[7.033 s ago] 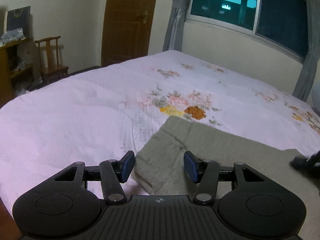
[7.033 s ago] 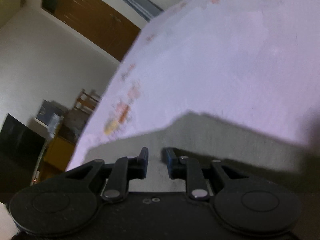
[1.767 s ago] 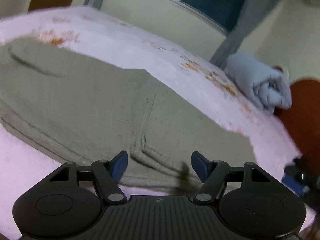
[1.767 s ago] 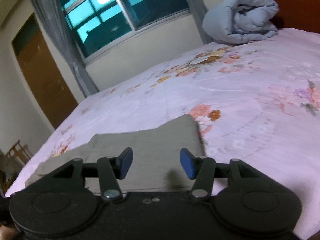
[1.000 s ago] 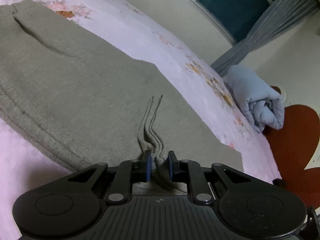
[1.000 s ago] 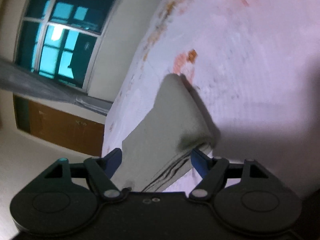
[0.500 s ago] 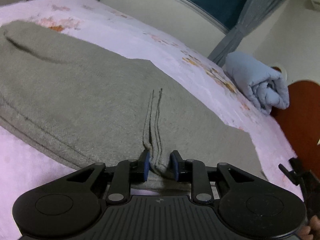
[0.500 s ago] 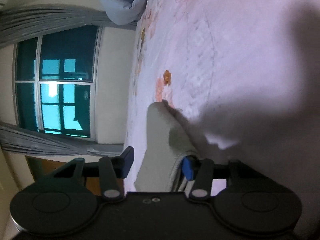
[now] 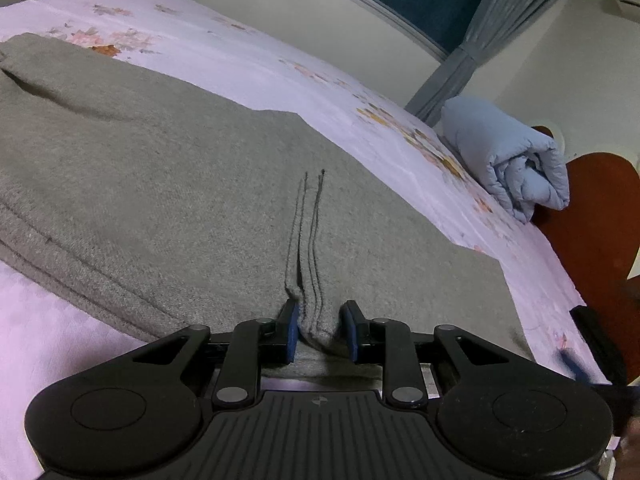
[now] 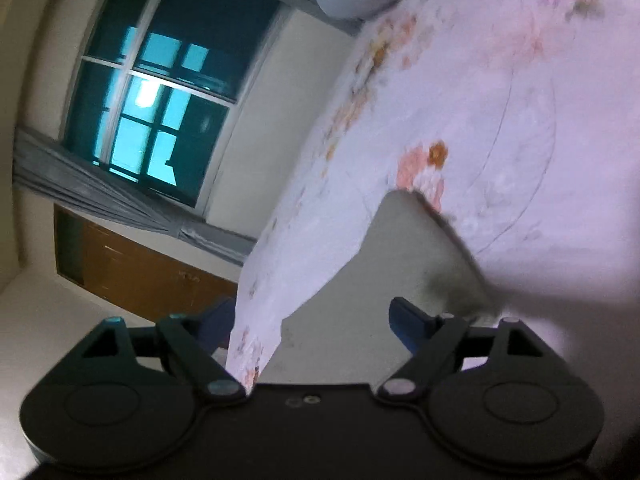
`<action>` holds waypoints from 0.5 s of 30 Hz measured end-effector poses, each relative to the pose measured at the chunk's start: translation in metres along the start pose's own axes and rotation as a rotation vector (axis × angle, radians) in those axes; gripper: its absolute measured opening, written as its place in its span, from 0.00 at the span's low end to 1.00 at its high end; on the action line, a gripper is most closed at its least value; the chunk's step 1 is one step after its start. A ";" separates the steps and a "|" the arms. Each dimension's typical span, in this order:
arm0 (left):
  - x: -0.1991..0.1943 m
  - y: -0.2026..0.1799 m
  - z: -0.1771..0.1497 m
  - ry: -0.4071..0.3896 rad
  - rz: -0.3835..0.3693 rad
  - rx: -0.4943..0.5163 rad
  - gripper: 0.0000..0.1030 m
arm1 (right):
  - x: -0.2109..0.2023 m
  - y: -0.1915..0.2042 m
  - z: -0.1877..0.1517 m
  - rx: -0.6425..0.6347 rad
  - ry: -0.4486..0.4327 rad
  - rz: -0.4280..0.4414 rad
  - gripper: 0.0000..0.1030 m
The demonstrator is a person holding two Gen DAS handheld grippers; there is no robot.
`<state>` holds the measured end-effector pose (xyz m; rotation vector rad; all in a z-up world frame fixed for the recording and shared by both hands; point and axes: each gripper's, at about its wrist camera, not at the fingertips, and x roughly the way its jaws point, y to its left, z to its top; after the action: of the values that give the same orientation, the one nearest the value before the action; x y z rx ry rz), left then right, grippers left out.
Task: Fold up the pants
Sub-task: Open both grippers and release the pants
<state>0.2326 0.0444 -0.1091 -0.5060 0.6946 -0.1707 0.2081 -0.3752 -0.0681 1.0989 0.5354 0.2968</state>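
left wrist view: left gripper pinches a ridge of the grey pants on the bed. right gripper, blurred, is opening over a pant corner, gripping nothing.

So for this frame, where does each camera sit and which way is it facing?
Left wrist: on the left tongs, angled down over the grey pants towards the rolled blue quilt; a pinched ridge sits between its near-closed pads.
Right wrist: on the right tongs, rolled sideways, facing window; jaws opening, nothing gripped.
Shared: pants, floral bedspread, quilt.
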 end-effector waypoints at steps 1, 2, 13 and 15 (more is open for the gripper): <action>0.000 0.000 0.002 0.005 -0.007 -0.001 0.25 | 0.015 -0.013 0.001 0.033 0.028 -0.050 0.75; 0.000 0.001 0.002 0.012 -0.015 -0.003 0.25 | 0.027 -0.026 0.002 0.053 0.056 -0.117 0.63; -0.133 0.107 0.042 -0.281 0.133 -0.091 0.99 | 0.026 0.056 -0.025 -0.378 0.088 -0.111 0.85; -0.140 0.140 0.048 -0.294 0.177 -0.151 0.99 | 0.040 0.069 -0.043 -0.411 0.129 -0.078 0.85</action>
<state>0.1552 0.2278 -0.0683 -0.5970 0.4623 0.1219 0.2207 -0.2933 -0.0308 0.6630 0.5987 0.3917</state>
